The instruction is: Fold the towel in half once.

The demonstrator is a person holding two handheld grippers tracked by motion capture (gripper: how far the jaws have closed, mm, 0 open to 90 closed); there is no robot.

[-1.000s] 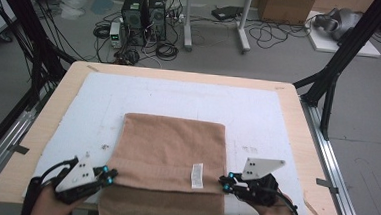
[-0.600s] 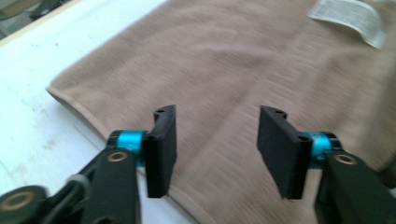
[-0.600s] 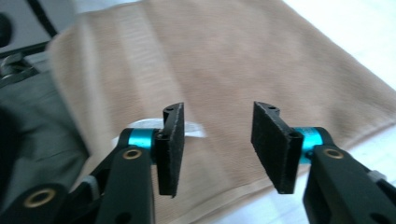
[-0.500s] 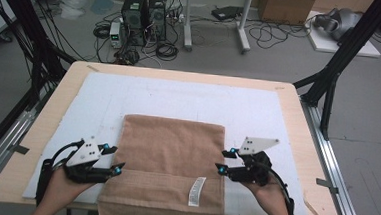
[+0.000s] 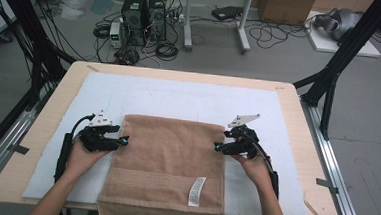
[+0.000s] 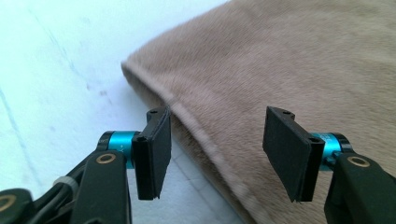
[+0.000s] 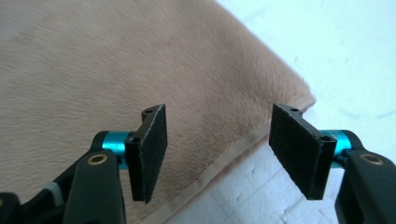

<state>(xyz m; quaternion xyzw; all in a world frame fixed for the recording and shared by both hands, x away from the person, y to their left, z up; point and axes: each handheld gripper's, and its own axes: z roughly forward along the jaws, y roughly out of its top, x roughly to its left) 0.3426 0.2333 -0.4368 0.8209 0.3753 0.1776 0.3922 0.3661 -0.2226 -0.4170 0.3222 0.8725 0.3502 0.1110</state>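
A tan towel lies folded on the white mat, its near end hanging over the table's front edge, with a white label on that part. My left gripper is at the towel's left side. Its jaws have just opened, and in the left gripper view the towel's hemmed edge runs between the pads untouched. My right gripper is at the towel's right side. Its jaws have just been opening, and in the right gripper view they straddle the hem without pressing it.
The mat covers most of a wooden table. Black frame poles stand at the far left and right corners. Computers, cables and boxes lie on the floor beyond the far edge.
Both grippers have left the towel's near part and moved farther up the table along its sides, and their jaws have opened. The label now lies nearer the table's front edge.
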